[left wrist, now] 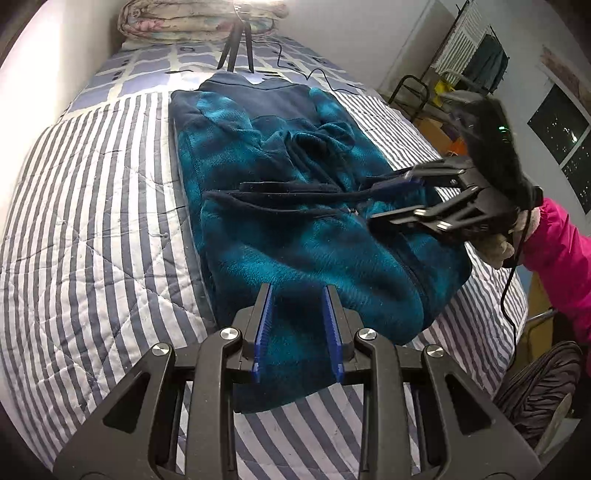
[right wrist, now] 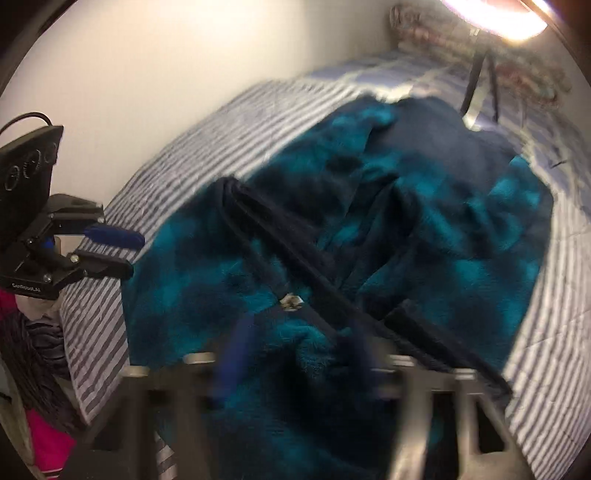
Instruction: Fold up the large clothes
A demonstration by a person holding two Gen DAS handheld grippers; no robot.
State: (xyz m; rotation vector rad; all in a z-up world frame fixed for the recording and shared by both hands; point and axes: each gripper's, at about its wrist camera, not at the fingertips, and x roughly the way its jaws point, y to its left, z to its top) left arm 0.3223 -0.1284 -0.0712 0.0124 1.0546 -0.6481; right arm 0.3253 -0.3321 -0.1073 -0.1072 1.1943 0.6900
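A teal and navy fleece jacket (left wrist: 295, 206) lies lengthwise on the striped bed, sleeves folded across its front, zipper pull (right wrist: 291, 302) showing. My left gripper (left wrist: 297, 295) is open and empty, hovering over the jacket's near hem. My right gripper (left wrist: 373, 199) is open and empty, hovering over the jacket's right side near the folded sleeve cuffs. In the blurred right wrist view the right gripper (right wrist: 299, 339) sits low over the fleece, and the left gripper (right wrist: 129, 253) shows at the left edge.
The blue-and-white striped quilt (left wrist: 92, 221) covers the bed. A small tripod (left wrist: 234, 44) and a folded blanket (left wrist: 192, 22) stand at the far end, with a cable (left wrist: 314, 74). A wall runs along the left. A chair and clothes rack stand right.
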